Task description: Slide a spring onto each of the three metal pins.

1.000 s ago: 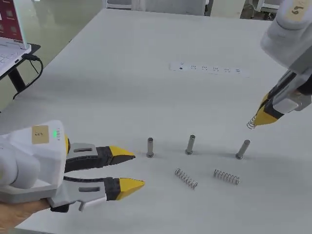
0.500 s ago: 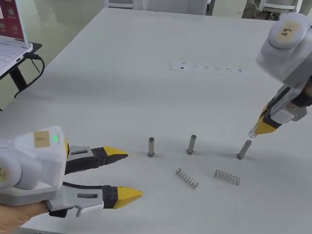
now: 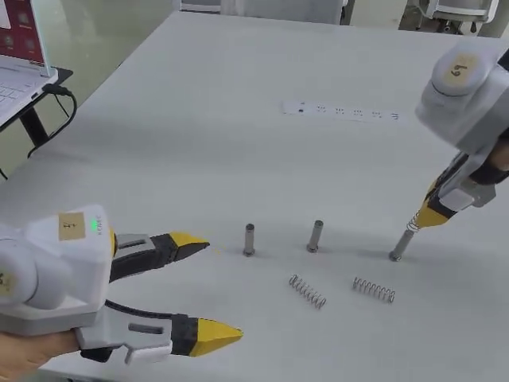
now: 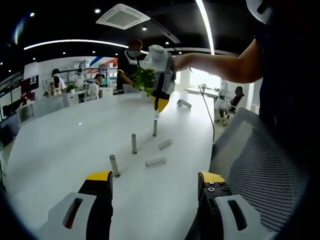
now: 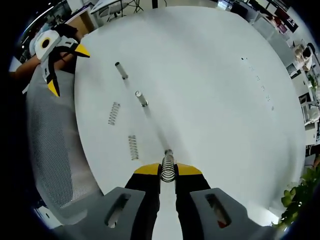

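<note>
Three metal pins stand in a row on the white table: a left pin (image 3: 249, 239), a middle pin (image 3: 316, 236) and a right pin (image 3: 400, 243). My right gripper (image 3: 427, 218) is shut on a spring (image 5: 168, 167) and holds it right at the top of the right pin (image 5: 168, 152). Two loose springs (image 3: 306, 290) (image 3: 374, 290) lie in front of the pins. My left gripper (image 3: 208, 289) hovers open near the table's front left, level with the left pin (image 4: 114, 165), with nothing between its jaws.
A white power strip (image 3: 340, 112) lies farther back on the table. A laptop (image 3: 20, 60) sits on a stand off the table's left edge, with a cable hanging. A mesh chair (image 4: 260, 160) stands by the table's front edge.
My right gripper has come down and toward the right pin, bringing the spring from above and beside the pin to its top. The left gripper's jaws have spread a little wider.
</note>
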`<action>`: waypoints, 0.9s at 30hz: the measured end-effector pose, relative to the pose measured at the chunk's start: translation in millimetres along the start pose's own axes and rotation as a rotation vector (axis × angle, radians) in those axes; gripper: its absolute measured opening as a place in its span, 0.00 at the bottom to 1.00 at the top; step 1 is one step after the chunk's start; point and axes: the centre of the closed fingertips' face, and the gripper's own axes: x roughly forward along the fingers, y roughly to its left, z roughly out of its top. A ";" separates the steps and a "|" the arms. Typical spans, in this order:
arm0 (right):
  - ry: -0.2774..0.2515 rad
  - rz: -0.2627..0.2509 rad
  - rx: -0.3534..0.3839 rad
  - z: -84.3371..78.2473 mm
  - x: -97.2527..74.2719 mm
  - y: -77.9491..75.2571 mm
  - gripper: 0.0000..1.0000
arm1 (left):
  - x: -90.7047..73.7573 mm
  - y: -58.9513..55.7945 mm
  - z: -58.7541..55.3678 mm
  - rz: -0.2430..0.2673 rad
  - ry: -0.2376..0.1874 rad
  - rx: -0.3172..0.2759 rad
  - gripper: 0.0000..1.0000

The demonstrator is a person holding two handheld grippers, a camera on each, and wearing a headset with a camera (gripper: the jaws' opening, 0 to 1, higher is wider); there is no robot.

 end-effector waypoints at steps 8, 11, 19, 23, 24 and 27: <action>0.004 0.007 0.012 -1.2 3.3 0.6 0.08 | 1.3 -2.8 3.4 -0.008 -0.014 -0.004 0.74; 0.008 0.011 0.014 -1.7 4.9 1.5 0.08 | 1.7 -3.1 3.6 -0.009 -0.015 -0.008 0.76; 0.012 0.015 0.012 -1.7 8.1 2.1 0.08 | 2.4 -4.2 4.7 -0.013 -0.013 -0.010 0.76; 0.018 0.017 0.014 -2.6 10.2 1.4 0.08 | 2.4 -5.0 5.3 -0.015 -0.012 -0.008 0.75; 0.020 0.017 0.014 -2.9 10.7 1.4 0.08 | 2.4 -5.0 5.5 -0.015 -0.013 -0.008 0.75; 0.021 0.020 0.017 -3.5 12.8 0.7 0.08 | 2.2 -4.7 6.0 -0.014 -0.012 -0.007 0.74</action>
